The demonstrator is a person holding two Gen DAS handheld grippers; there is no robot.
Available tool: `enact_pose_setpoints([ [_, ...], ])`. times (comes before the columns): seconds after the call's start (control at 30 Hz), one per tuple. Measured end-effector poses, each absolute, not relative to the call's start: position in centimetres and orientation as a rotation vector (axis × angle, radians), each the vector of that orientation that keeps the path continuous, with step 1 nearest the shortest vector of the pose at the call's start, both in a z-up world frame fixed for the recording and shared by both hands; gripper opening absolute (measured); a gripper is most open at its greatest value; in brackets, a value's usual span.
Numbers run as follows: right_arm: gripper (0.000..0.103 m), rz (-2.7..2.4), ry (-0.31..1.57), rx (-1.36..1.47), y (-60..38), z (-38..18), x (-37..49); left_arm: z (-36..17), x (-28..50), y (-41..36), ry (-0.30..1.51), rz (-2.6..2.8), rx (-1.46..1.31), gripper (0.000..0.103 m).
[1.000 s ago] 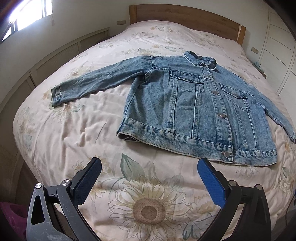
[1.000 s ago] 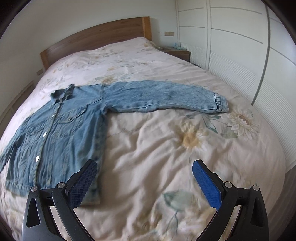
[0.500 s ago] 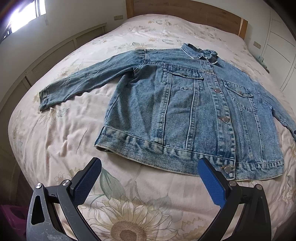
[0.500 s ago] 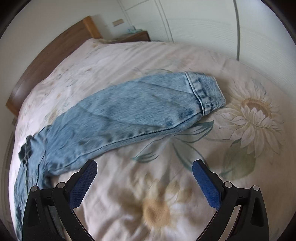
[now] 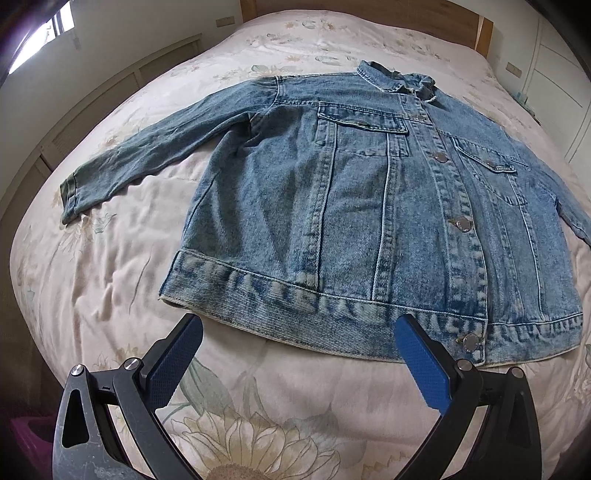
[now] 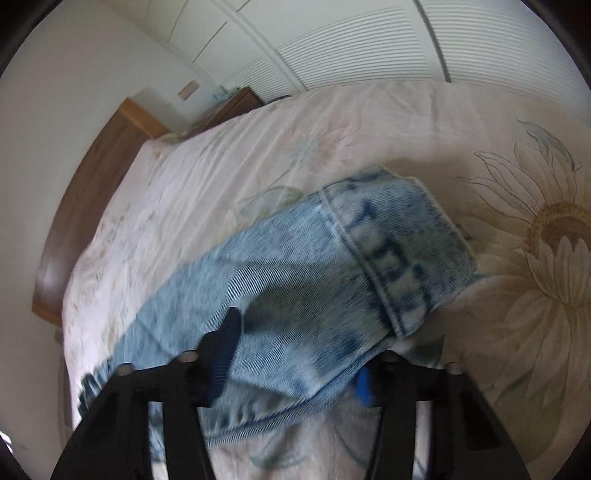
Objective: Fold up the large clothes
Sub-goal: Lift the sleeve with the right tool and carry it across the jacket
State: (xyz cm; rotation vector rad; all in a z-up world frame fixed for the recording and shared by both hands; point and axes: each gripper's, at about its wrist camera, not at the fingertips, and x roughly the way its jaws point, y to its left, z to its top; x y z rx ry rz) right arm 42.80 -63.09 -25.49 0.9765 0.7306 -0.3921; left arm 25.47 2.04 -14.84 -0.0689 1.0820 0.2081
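jacket [image 5: 369, 206]: blue denim, spread front-up and buttoned on the bed [image 5: 110, 280], collar toward the headboard [image 5: 369, 11], sleeves out to either side
left tongs [image 5: 295, 354]: released and wide, nothing between the pads, hovering just short of the jacket hem
right tongs [image 6: 295, 354]: jaws have just been closing, sleeve [image 6: 314, 288] between them near the cuff [image 6: 399, 251]; one pad hidden under the denim, so cannot tell whether they are clenched on it
right view: blurred
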Motion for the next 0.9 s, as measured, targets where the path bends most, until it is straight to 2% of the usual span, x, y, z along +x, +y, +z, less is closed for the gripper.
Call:
enact_pose_setpoints([
  [0.07,0.026,-0.393,0.709,1.013,-63.9,-25.6,43.0,-14.9,25.7,2.1,1.082,0.207,-0.066,0.102],
  [0.13,0.012,-0.377,0.688,1.027,-64.2,-25.2,43.5,-15.0,25.8,2.1,1.083,0.205,-0.063,0.102],
  [0.17,0.010,-0.371,0.679,1.020,-64.1,-24.9,43.8,-15.1,25.9,2.2,1.084,0.203,-0.063,0.102],
  [0.57,0.005,-0.248,0.630,0.918,-60.1,-18.5,48.4,-15.4,25.3,4.0,1.071,0.200,-0.115,0.102],
  [0.9,0.005,-0.022,0.692,0.858,-48.3,-14.6,55.3,-14.3,24.6,8.3,1.018,0.252,-0.157,0.102],
])
